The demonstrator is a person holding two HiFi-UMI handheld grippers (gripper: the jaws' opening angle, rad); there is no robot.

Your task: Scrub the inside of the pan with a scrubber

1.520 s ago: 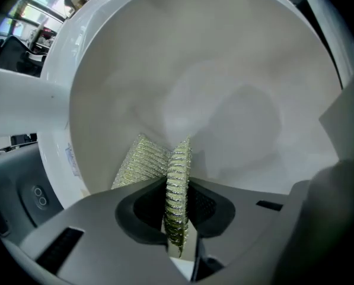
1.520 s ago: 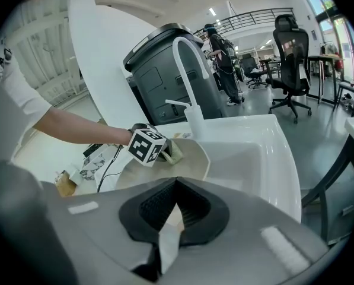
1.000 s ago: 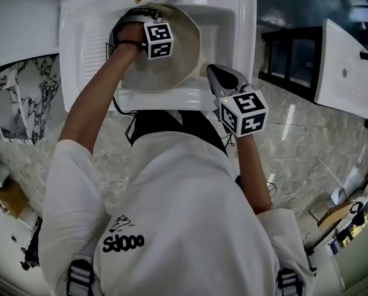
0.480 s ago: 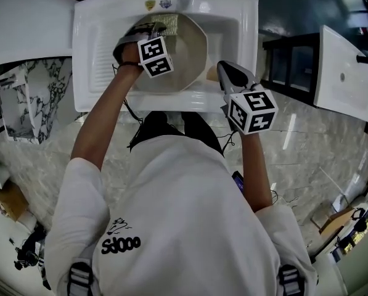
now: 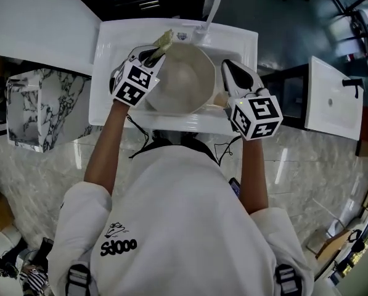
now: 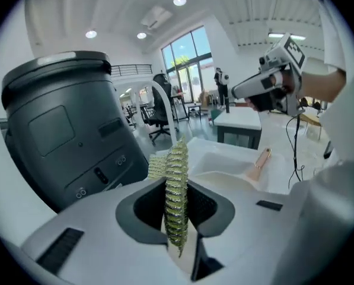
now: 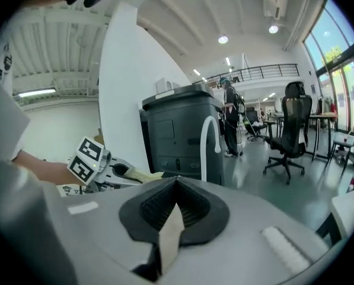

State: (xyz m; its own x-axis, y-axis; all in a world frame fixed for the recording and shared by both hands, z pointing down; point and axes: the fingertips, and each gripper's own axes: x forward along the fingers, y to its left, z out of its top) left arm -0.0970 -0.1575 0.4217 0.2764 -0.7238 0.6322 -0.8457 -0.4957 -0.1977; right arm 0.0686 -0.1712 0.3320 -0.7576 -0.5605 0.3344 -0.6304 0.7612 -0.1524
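At left, the left gripper pinches a yellow-green ribbed scrubber edge-on, its jaws narrow around it. The scrubber sticks out past the jaw tips, above the pan's far rim and apparently not touching it. Just right of and below this gripper, the pale round pan sits in a white sink, its tan handle pointing right. The right gripper hovers above that handle, jaws pressed together, gripping nothing. The pan's inside looks plain and pale. Whether scrubbing is finished cannot be told, and any more needs the scrubber lowered inside.
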